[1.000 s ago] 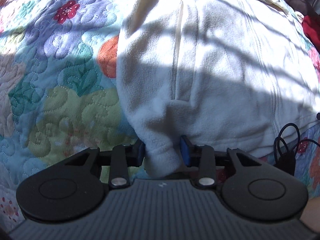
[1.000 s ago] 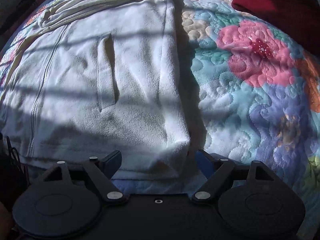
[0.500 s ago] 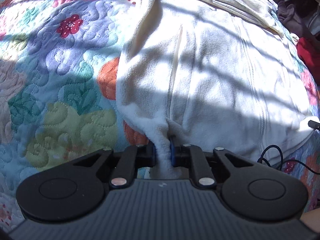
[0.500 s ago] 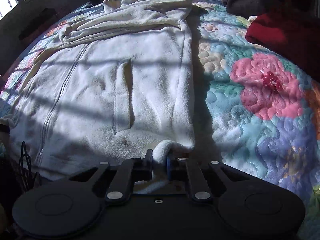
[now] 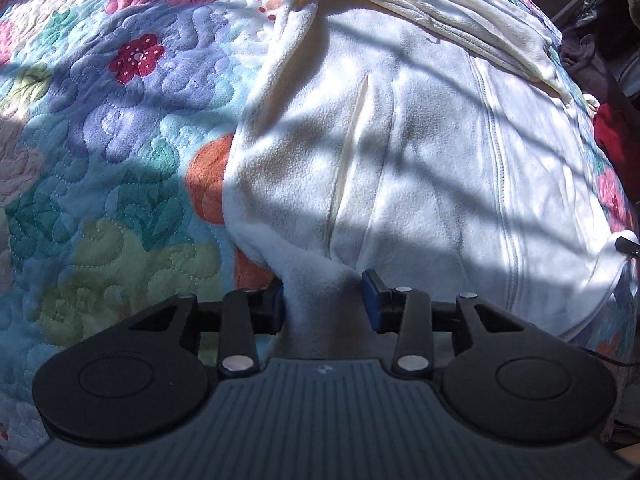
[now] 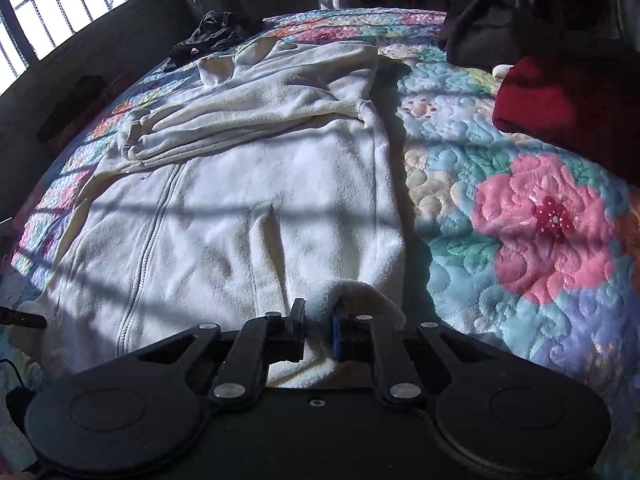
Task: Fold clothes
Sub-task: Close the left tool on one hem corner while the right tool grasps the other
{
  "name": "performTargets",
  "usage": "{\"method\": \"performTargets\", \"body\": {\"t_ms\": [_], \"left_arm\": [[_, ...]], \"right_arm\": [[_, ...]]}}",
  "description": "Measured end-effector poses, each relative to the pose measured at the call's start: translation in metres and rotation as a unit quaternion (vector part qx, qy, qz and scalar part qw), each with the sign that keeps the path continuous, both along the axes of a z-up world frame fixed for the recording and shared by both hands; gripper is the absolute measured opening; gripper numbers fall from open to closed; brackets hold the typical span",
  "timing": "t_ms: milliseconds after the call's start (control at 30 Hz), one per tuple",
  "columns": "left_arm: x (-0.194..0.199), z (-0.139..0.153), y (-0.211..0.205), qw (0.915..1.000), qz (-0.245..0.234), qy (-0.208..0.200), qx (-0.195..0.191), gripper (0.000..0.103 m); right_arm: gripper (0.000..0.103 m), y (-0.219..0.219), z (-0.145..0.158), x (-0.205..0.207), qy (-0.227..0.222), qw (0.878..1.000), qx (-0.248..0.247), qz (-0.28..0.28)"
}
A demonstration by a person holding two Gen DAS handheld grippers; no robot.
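Note:
A white fleece zip jacket (image 5: 420, 168) lies flat on a flowered quilt (image 5: 100, 152), its sleeves folded across the chest. My left gripper (image 5: 324, 304) holds the jacket's bottom left hem corner, bunched between its fingers, with the jaws a little apart around the thick fabric. In the right wrist view the same jacket (image 6: 248, 208) shows, and my right gripper (image 6: 319, 332) is shut on the bottom right hem corner. Both corners are lifted slightly off the quilt (image 6: 520, 260).
A red garment (image 6: 560, 108) and a dark one (image 6: 480, 36) lie at the quilt's far right. A black garment (image 6: 216, 36) lies beyond the jacket's collar. A black cable (image 5: 608, 356) runs at the near right. A barred window (image 6: 52, 8) is at the far left.
Both grippers closed on the jacket's bottom hem corners and lifted them. The views rose, showing more of the bed. The left jaws now stand wider around the fabric than half a second ago.

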State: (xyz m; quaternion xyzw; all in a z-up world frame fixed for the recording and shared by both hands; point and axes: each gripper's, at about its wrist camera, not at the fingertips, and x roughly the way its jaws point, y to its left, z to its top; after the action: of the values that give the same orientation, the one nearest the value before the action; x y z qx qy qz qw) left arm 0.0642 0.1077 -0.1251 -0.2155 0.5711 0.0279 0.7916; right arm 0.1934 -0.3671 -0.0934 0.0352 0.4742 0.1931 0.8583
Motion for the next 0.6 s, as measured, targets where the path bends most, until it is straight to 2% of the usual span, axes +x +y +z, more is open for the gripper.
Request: {"method": "performTargets", "body": {"t_ms": [100, 200, 267, 333, 367, 400, 433, 467, 533, 600], "left_arm": [[-0.008, -0.008, -0.001, 1.0000, -0.003, 0.007, 0.001, 0.058], [-0.012, -0.009, -0.011, 0.9989, -0.034, -0.003, 0.031, 0.064], [-0.014, -0.012, -0.016, 0.9980, -0.042, -0.003, 0.046, 0.080], [-0.016, -0.016, -0.020, 0.9980, -0.038, 0.001, 0.051, 0.085], [-0.017, -0.016, -0.022, 0.9977, -0.039, -0.002, 0.055, 0.082], [-0.020, -0.014, -0.025, 0.9965, -0.051, -0.017, 0.064, 0.074], [-0.022, -0.012, -0.029, 0.9951, -0.062, -0.030, 0.071, 0.043], [-0.023, -0.010, -0.030, 0.9949, -0.066, -0.034, 0.068, 0.032], [-0.024, -0.006, -0.030, 0.9952, -0.059, -0.038, 0.067, 0.030], [-0.024, -0.007, -0.028, 0.9961, -0.051, -0.037, 0.062, 0.030]], "right_arm": [[0.015, -0.007, -0.009, -0.004, 0.007, 1.000, 0.012, -0.014], [0.016, -0.013, -0.014, -0.005, 0.024, 0.999, 0.002, -0.026], [0.020, -0.015, -0.016, -0.009, 0.025, 0.999, -0.020, -0.028], [0.026, -0.020, -0.017, -0.012, 0.030, 0.999, -0.021, -0.029], [0.031, -0.022, -0.018, -0.014, 0.032, 0.999, -0.021, -0.030], [0.035, -0.024, -0.019, -0.016, 0.032, 0.999, -0.021, -0.030], [0.037, -0.027, -0.021, -0.017, 0.034, 0.999, -0.023, -0.031], [0.041, -0.029, -0.024, -0.019, 0.037, 0.999, -0.025, -0.031], [0.042, -0.032, -0.033, -0.020, 0.051, 0.998, -0.022, -0.031], [0.049, -0.034, -0.045, -0.022, 0.070, 0.997, -0.009, -0.035]]}}
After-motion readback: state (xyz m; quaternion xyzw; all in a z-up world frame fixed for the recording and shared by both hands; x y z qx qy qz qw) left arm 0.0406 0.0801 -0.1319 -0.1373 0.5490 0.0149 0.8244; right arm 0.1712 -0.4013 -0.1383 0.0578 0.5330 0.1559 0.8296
